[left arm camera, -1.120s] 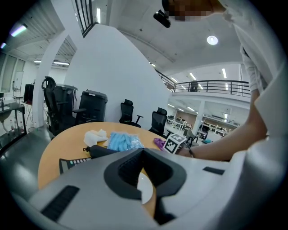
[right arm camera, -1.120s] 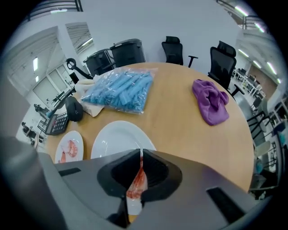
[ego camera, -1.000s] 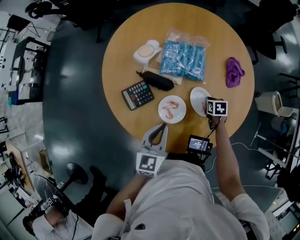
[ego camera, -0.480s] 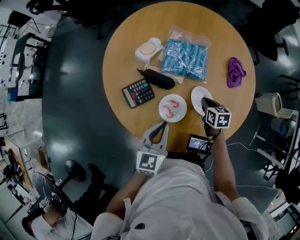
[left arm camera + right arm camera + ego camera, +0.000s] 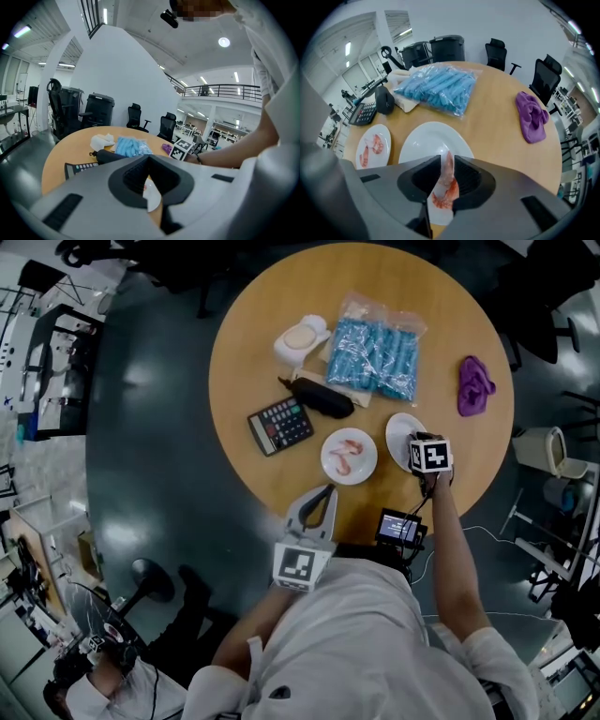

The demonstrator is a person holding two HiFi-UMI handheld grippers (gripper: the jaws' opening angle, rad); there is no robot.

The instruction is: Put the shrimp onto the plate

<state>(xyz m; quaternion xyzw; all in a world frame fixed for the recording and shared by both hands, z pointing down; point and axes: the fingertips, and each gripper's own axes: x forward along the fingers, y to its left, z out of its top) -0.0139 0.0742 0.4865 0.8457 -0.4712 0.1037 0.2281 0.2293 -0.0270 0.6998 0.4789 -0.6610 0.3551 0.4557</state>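
One shrimp [image 5: 444, 187] is hanging clamped in the right tongs [image 5: 446, 165] over the five-o'clock plate [image 5: 424, 138] (left tongs [image 5: 149, 161] resting together).

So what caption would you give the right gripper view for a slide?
Right gripper holding a shrimp over a white plate.

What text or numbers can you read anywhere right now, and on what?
Nothing can be read.
Calculator: key labels too small.
Screen: lit, text too small.
Blue bag: no legible print.
Left cube, right cube: square code patterns, no letters.
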